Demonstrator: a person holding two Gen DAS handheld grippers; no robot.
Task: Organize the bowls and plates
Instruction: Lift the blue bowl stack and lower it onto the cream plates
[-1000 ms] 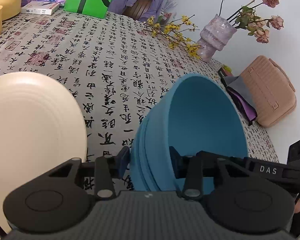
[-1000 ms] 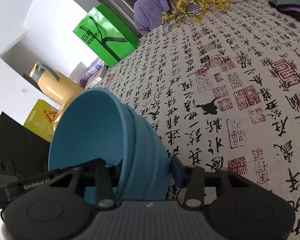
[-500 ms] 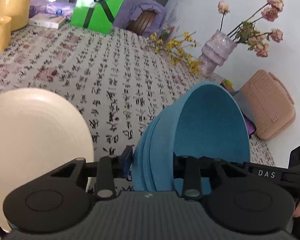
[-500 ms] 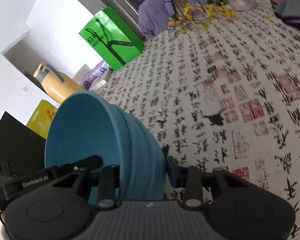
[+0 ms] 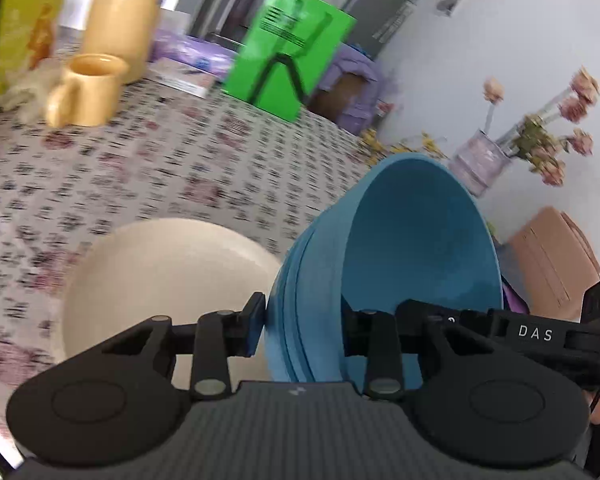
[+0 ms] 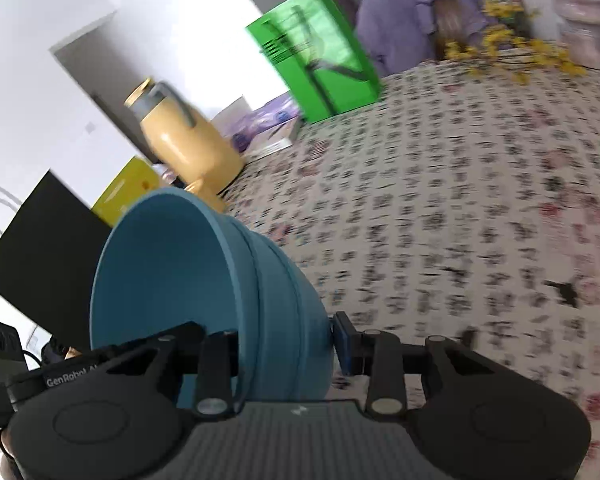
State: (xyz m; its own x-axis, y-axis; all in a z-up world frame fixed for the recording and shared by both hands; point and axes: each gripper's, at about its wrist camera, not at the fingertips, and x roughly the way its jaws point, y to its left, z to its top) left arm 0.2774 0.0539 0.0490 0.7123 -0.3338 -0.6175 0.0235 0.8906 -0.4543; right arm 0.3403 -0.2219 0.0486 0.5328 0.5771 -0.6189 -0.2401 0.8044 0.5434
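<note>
You are carrying the blue bowls [image 5: 412, 264], a nested stack, with both grippers at once, so the step in hand looks like the transfer, not the pick. Your left gripper [image 5: 302, 330] is clamping the stack's near rim, one pad outside the wall and the other inside the bowl. Your right gripper [image 6: 284, 346] is pinching the opposite rim the same way. Both sets of jaws have just been closing a little, with the bowl wall between them.

In the left wrist view the stack is tilting, its mouth opening toward one o'clock. The cream plate [image 5: 168, 280] is lying on the patterned tablecloth [image 5: 204, 168] just beside the stack, at about nine o'clock from it. Whether the bowls are clear of the cloth is hard to judge, since the gripper bodies are hiding the base.

Next, you are probably needing to choose a resting spot, perhaps on or beside the plate. Be keeping both grips equal and the stack level, since a twist between your hands could slide the nested bowls apart.
</note>
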